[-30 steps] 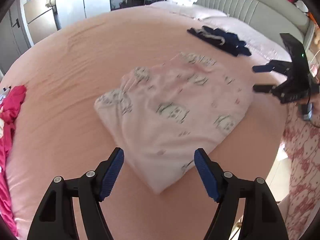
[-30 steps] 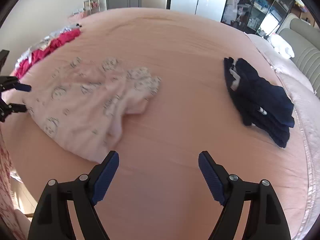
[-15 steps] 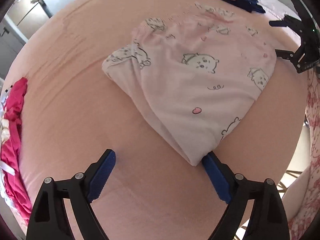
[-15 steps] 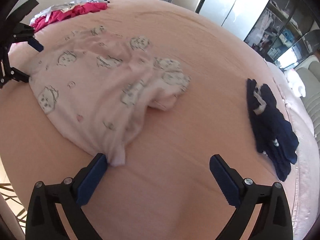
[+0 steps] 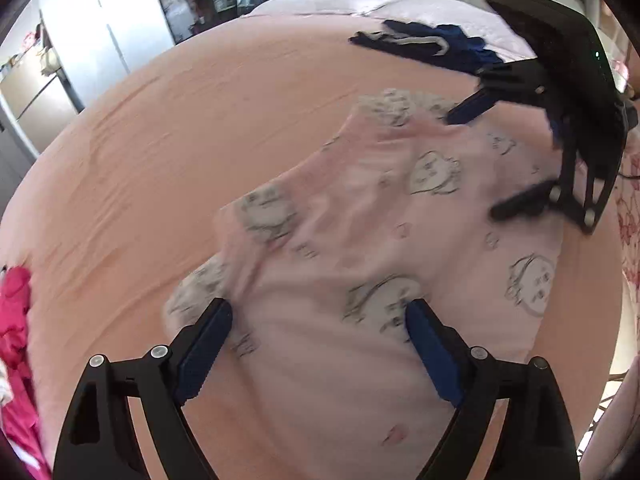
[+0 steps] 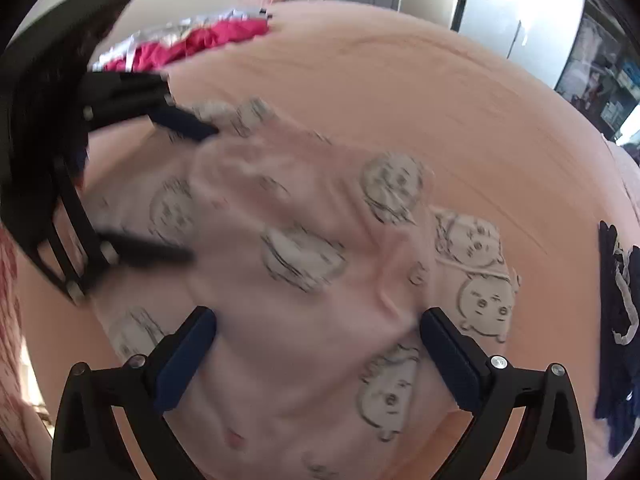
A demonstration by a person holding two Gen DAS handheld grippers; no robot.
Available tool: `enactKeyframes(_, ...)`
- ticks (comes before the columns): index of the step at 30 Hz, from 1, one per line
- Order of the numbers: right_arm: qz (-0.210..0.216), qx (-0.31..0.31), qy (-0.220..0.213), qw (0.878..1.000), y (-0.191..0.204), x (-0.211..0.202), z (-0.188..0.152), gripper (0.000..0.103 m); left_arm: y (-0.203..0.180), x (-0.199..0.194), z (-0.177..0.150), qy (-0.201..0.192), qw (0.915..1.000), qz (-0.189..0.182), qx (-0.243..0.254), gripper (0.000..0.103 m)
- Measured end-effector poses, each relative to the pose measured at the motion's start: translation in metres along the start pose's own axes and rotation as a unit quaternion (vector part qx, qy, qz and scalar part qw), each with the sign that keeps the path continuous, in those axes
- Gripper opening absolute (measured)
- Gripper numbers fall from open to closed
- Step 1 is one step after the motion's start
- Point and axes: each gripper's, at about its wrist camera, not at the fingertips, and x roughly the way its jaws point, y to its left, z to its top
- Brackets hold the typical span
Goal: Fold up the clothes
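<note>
A pale pink garment point(image 5: 360, 248) printed with grey cartoon faces lies rumpled on the pink bed; it also fills the right wrist view point(image 6: 320, 264). My left gripper point(image 5: 318, 350) is open, low over the garment's near part, cloth between its fingers. My right gripper point(image 6: 318, 354) is open too, low over the garment's other side. Each gripper shows in the other's view: the right one point(image 5: 480, 160) at upper right, the left one point(image 6: 196, 196) at upper left, both open above the cloth.
A dark navy garment point(image 5: 424, 42) lies on the bed beyond the pink one, at the right edge of the right wrist view point(image 6: 620, 320). A heap of red clothes point(image 5: 14, 320) sits at the bed's side. Wardrobes and a headboard stand behind.
Both grippers have moved in from the garment's edges and now hover over its middle, close together. The garment looks more spread and rumpled. Both grippers stay open.
</note>
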Motion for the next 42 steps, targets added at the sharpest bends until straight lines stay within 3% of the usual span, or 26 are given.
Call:
enactKeyframes(2,-0.037,0.009,0.012,0.999,-0.018,-0.014,-0.005,0.102,0.02,-0.018,-0.006,-0.004,0.9994,0.026,-0.024,0.089)
enactKeyframes(4,-0.056,0.027,-0.016,0.998,-0.03,-0.03,0.005,0.102,0.032,-0.031,0.004,-0.045,0.9965,0.035,-0.061,0.089)
enactKeyframes(7,-0.065,0.054,-0.061,0.995,-0.044,-0.031,0.04,0.103,0.026,-0.013,0.033,-0.076,0.9932,0.018,-0.086,0.089)
enactKeyframes(11,-0.031,0.024,-0.023,0.999,-0.053,0.016,0.078,0.103,0.038,0.033,0.054,-0.012,0.9932,0.027,-0.112,0.089)
enactKeyframes(14,0.0,0.026,0.008,1.0,-0.057,0.049,0.108,0.102,0.056,0.029,0.062,-0.021,0.9853,0.029,-0.167,0.089)
enactKeyframes(17,0.028,0.077,-0.02,0.996,-0.065,0.039,0.132,0.102,0.068,0.011,0.057,-0.064,0.974,0.01,-0.217,0.089)
enactKeyframes(20,0.073,0.155,-0.04,0.984,-0.066,0.02,0.133,0.103,0.059,-0.003,0.042,-0.071,0.9758,-0.012,-0.206,0.089)
enactKeyframes(22,0.048,0.152,-0.04,0.986,-0.05,0.008,0.121,0.103,0.036,-0.004,0.034,-0.068,0.9878,0.017,-0.139,0.089)
enactKeyframes(23,0.031,0.153,-0.034,0.987,-0.043,0.008,0.114,0.103,0.023,-0.002,0.029,-0.052,0.9924,0.037,-0.105,0.089)
enactKeyframes(25,-0.004,0.156,-0.021,0.988,-0.031,0.008,0.101,0.103,0.018,0.001,0.01,0.023,0.9929,0.088,-0.076,0.089)
enactKeyframes(26,-0.021,0.157,-0.015,0.987,-0.025,0.007,0.094,0.103,0.024,-0.001,0.001,0.058,0.9858,0.121,-0.101,0.089)
enactKeyframes(27,-0.038,0.158,-0.009,0.987,-0.019,0.007,0.088,0.103,0.036,-0.011,-0.01,0.066,0.9772,0.127,-0.156,0.089)
enactKeyframes(28,-0.056,0.16,-0.003,0.986,-0.013,0.007,0.081,0.103,0.048,-0.025,-0.022,0.05,0.9667,0.103,-0.229,0.089)
enactKeyframes(29,-0.073,0.161,0.004,0.984,-0.007,0.007,0.074,0.103,0.058,-0.034,-0.035,0.029,0.9504,0.059,-0.304,0.089)
enactKeyframes(30,-0.063,0.196,-0.012,0.978,-0.006,0.001,0.068,0.103,0.063,-0.036,-0.045,0.02,0.9323,0.01,-0.361,0.089)
enactKeyframes(32,-0.028,0.267,-0.039,0.962,-0.002,-0.006,0.064,0.103,0.061,-0.029,-0.055,0.009,0.9162,-0.047,-0.398,0.089)
enactKeyframes(35,-0.028,0.306,-0.027,0.951,-0.001,0.007,0.061,0.103,0.053,-0.016,-0.054,0.016,0.9238,-0.014,-0.382,0.089)
enactKeyframes(39,-0.015,0.331,-0.032,0.943,-0.02,0.011,0.049,0.103,0.055,-0.008,-0.052,-0.021,0.9113,-0.067,-0.406,0.089)
enactKeyframes(42,-0.004,0.354,-0.04,0.934,-0.039,0.016,0.044,0.103,0.057,0.005,-0.045,-0.03,0.9131,-0.076,-0.399,0.089)
